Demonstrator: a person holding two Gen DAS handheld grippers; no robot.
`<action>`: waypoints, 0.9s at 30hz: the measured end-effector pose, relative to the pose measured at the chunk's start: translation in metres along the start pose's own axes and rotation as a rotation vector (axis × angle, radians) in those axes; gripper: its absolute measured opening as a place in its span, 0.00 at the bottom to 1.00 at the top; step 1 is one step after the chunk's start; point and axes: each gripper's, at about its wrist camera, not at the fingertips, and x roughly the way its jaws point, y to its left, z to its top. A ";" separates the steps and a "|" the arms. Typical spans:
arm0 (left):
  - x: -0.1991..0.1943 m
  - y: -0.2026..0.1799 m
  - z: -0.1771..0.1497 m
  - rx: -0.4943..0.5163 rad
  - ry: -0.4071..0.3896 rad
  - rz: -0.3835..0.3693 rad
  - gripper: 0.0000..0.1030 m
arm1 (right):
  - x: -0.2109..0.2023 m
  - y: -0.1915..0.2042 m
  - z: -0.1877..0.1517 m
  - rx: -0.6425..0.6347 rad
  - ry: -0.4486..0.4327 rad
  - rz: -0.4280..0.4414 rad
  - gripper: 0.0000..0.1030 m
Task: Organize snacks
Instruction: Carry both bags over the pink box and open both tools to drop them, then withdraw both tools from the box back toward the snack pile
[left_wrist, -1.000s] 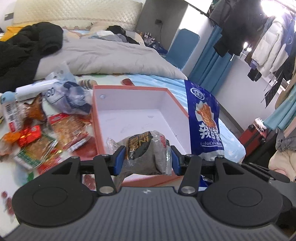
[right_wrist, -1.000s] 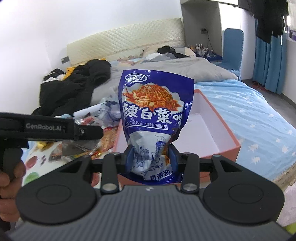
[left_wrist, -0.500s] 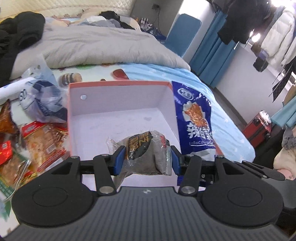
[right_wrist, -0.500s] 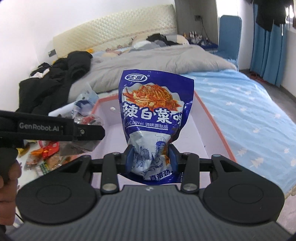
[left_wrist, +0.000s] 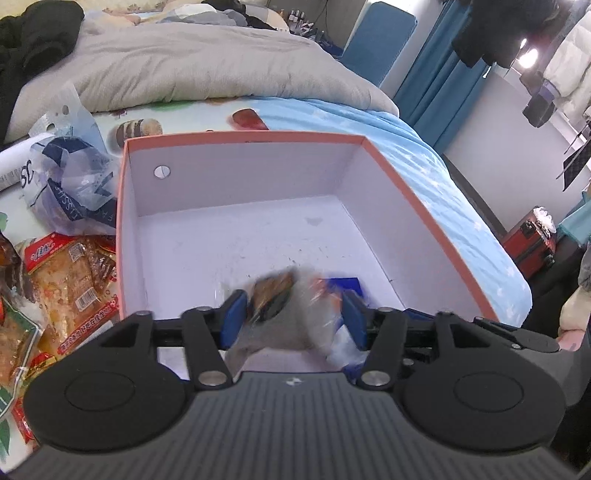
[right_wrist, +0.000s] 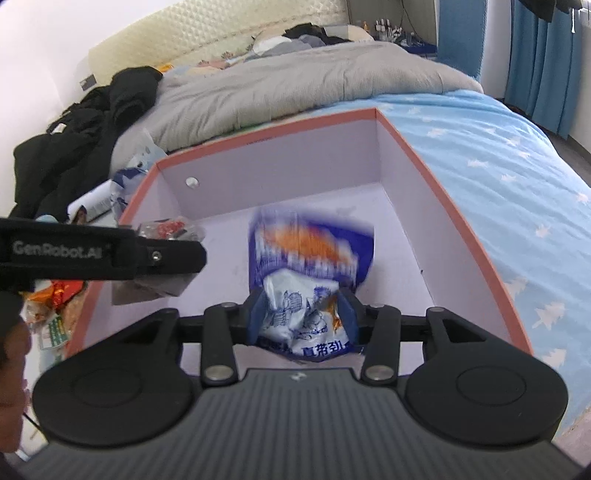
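1. While the left gripper (left_wrist: 294, 315) hangs over the near end of the orange-rimmed box (left_wrist: 236, 177), its jaws have just been opening. The dark snack packet (left_wrist: 273, 295) sits blurred between the blue pads and looks loose, with a gap on its right side.
2. Right gripper (right_wrist: 302, 314) is clamped narrow on the bottom of the blue snack pack (right_wrist: 314, 251). The top of the pack is blurred and flops ahead of the gripper, inside the box.
3. From the right wrist view, the left gripper shows as a black bar off to the left, over the box's left wall. A person's hand (right_wrist: 11, 369) shows at the frame edge below it.
4. Box floor ahead of both grippers is bare white, so lots of open room there. The walls stand up on all sides, and the far wall has a small round hole.
5. Left of the left gripper, outside the box wall, there's a heap of loose snack packs (left_wrist: 70, 280). Further ahead is a crumpled plastic bag (left_wrist: 70, 184), right up against the box's left wall.
6. Beyond the box lies a grey duvet (left_wrist: 203, 62), with black clothes (right_wrist: 85, 147) off to the left of it.
7. Right of the box is bare blue star-print sheet (right_wrist: 498, 155) running to the bed edge. A red suitcase (left_wrist: 532, 243) sits on the floor past that.
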 end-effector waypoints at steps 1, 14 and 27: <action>-0.002 -0.001 0.000 0.004 -0.009 0.008 0.72 | 0.001 -0.001 0.000 0.004 0.007 0.001 0.55; -0.094 -0.014 -0.017 0.033 -0.117 0.013 0.73 | -0.050 0.017 -0.006 0.010 -0.059 0.016 0.71; -0.224 -0.022 -0.070 0.054 -0.228 0.009 0.73 | -0.143 0.063 -0.034 -0.001 -0.176 0.040 0.71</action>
